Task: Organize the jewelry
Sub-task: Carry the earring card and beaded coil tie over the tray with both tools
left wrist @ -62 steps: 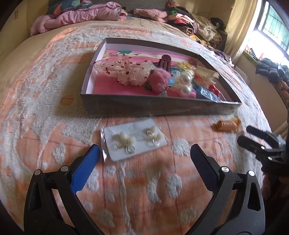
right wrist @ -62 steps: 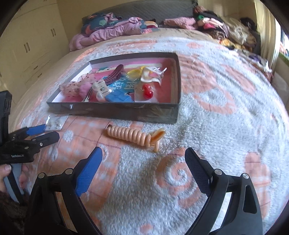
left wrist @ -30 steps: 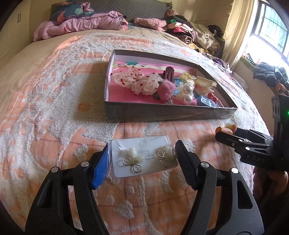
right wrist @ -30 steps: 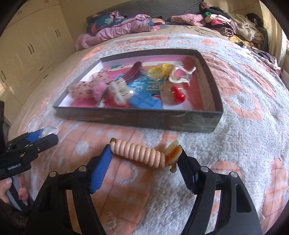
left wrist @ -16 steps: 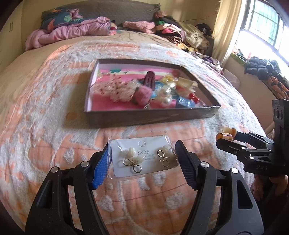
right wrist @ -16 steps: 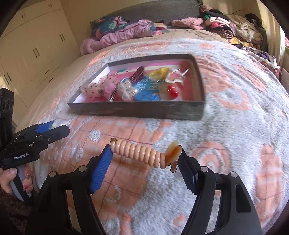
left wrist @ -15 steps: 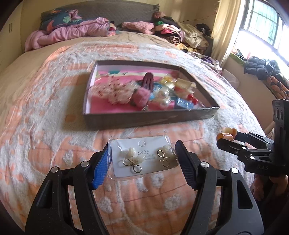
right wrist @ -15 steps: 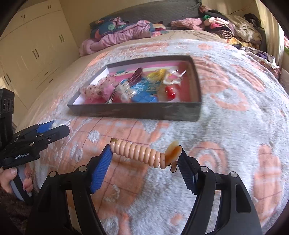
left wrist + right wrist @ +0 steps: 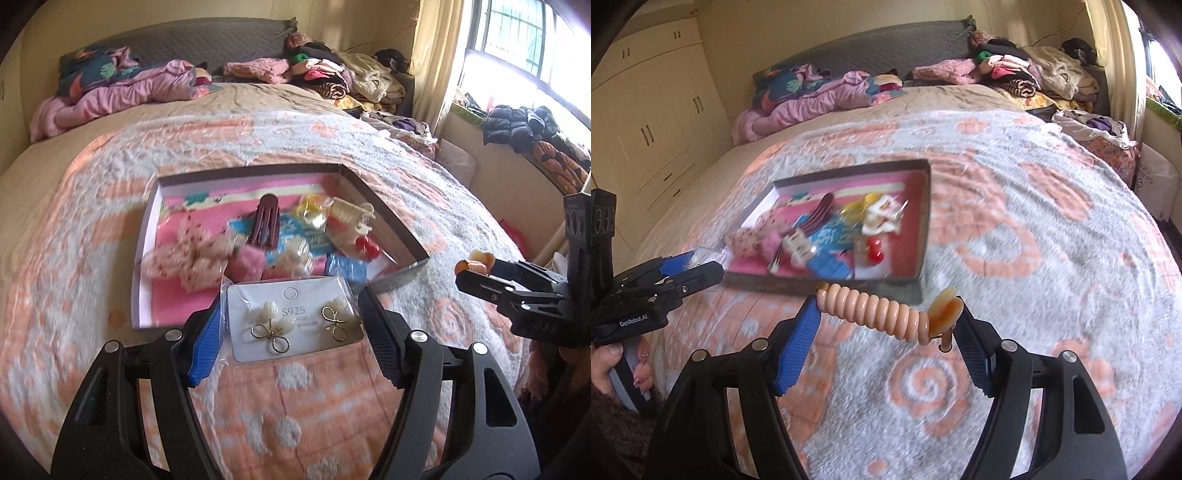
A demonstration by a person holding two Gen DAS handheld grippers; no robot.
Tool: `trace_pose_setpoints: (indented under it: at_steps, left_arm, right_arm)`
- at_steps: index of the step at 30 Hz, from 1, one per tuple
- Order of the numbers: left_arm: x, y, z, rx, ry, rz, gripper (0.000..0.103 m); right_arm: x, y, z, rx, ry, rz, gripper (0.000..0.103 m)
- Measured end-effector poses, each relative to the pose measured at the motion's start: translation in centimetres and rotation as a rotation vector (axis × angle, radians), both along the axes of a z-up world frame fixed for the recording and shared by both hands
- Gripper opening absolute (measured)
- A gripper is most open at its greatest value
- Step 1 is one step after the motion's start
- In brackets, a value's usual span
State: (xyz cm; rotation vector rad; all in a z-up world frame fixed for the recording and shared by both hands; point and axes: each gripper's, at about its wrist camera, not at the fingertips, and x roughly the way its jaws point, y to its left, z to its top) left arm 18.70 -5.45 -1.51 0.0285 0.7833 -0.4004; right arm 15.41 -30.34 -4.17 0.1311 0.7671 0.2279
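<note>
Plastic-sleeved earring card (image 9: 291, 319) clamped between left hand-held gripper (image 9: 286, 334) pads, held above the bed (image 9: 92, 229) at the tray's (image 9: 146, 236) 6 o'clock edge. Right hand-held gripper (image 9: 886, 341) grips a peach spiral hair tie (image 9: 875, 308) end to end, tray (image 9: 925, 221) at 12 o'clock. Only the left view reads the card's "S925" print; only the right view shows the person's hand (image 9: 613, 369) on the left handle and wardrobe doors (image 9: 653, 122) at 10 o'clock.
</note>
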Motion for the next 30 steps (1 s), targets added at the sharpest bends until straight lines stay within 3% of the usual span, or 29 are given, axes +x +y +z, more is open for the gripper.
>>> trace_pose_setpoints:
  at_steps: [16, 30]
  left_arm:
    - [4.6, -1.1, -0.2, 0.025, 0.005, -0.002, 0.06]
    - [7.4, 1.2, -1.6, 0.034, 0.024, 0.07, 0.06]
  right_arm:
    - [4.5, 0.4, 0.6, -0.04, -0.016, 0.002, 0.069]
    - [8.0, 2.6, -0.9, -0.082, 0.006, 0.041, 0.069]
